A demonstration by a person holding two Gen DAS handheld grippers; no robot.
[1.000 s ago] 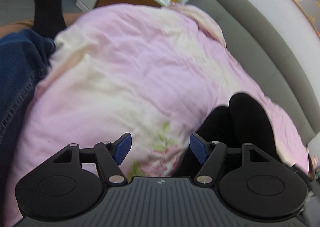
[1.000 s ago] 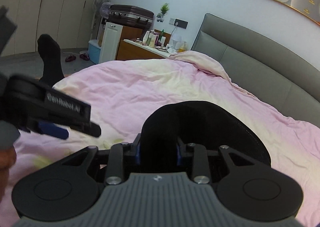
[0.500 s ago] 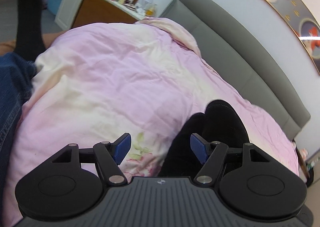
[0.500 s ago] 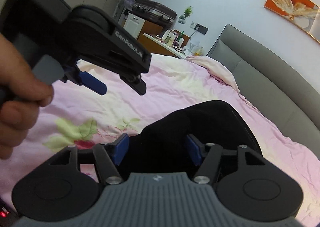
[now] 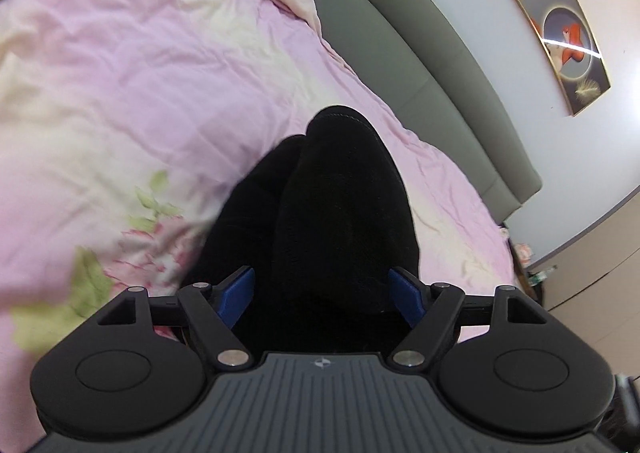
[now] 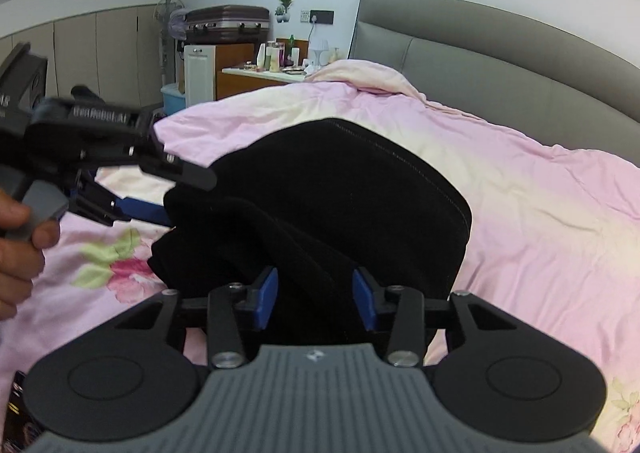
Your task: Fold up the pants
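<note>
Lying bunched on pink floral quilt (image 6: 520, 213), between both sets of parted fingers: soft black fleece pants (image 6: 340, 193). Left gripper (image 5: 322, 295) spread wide, right gripper (image 6: 316, 295) narrower, apparently gripping nothing. Limp, light, non-slippery; best pinched at stitched edge.

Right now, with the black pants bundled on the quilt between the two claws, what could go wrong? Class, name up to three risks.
1. The left claw is wide open around the thick black pants; closing here may grab several layers at once and spoil the fold.
2. The right claw also straddles bunched fabric, so it might pinch the pink quilt underneath.
3. The two claws work close together and could collide.
</note>
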